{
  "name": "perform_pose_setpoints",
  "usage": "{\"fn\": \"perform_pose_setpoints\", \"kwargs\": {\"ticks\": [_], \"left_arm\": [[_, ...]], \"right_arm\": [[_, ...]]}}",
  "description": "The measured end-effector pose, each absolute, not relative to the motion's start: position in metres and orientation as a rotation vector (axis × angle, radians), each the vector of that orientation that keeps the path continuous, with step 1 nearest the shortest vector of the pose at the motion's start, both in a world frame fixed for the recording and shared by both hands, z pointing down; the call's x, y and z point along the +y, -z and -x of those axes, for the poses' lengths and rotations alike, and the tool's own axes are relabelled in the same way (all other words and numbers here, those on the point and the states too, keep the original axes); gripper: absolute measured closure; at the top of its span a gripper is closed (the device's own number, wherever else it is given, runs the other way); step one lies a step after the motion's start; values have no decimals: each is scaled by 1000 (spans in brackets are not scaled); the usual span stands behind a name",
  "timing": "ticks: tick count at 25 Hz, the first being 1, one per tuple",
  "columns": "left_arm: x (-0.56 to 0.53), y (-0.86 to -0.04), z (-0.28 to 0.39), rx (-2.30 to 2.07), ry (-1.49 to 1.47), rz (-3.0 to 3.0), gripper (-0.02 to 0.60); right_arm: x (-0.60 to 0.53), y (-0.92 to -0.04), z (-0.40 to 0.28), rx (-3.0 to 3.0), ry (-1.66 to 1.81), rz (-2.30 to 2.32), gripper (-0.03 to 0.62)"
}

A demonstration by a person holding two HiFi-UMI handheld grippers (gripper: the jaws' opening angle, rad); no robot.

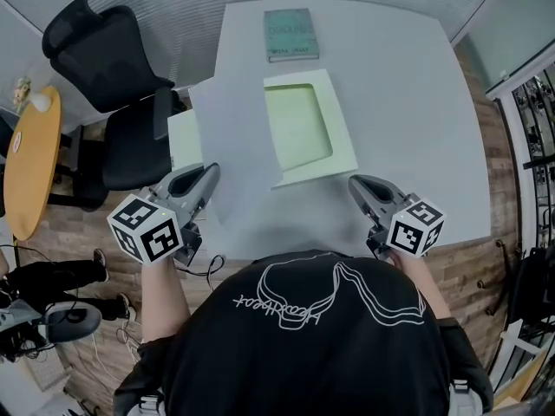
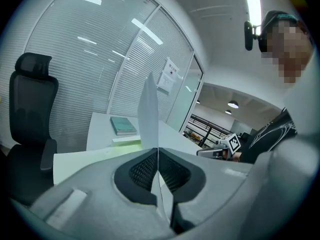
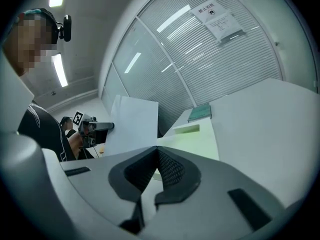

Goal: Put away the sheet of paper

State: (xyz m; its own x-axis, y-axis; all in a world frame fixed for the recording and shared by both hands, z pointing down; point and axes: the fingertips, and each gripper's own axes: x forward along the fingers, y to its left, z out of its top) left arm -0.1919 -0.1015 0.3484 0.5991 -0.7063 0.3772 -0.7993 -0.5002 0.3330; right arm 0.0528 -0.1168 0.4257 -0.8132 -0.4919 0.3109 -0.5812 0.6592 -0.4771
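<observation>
The white sheet of paper (image 1: 234, 137) hangs raised over the left part of the white table (image 1: 408, 102), and its right edge overlaps a pale green folder (image 1: 340, 146) that lies open there. My left gripper (image 1: 211, 173) is shut on the sheet's near corner. In the left gripper view the sheet (image 2: 148, 114) stands edge-on, pinched between the pads of the left gripper (image 2: 157, 156). My right gripper (image 1: 355, 183) hovers by the folder's near right corner, shut and empty. The right gripper view shows the right gripper (image 3: 157, 154), the sheet (image 3: 132, 121) and the folder (image 3: 192, 134).
A teal book (image 1: 290, 33) lies at the table's far edge, beyond the folder. A black office chair (image 1: 113, 68) stands left of the table, with a round orange table (image 1: 30, 159) further left. The person's body is at the near edge.
</observation>
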Motion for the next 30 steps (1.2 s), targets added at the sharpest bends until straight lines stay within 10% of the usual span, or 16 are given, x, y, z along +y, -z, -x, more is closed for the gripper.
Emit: {"fn": "perform_pose_setpoints", "kwargs": {"ticks": [30], "left_arm": [[-170, -494, 260, -1164, -253, -1971, 571]], "right_arm": [[-115, -452, -61, -2593, -914, -934, 584]]}}
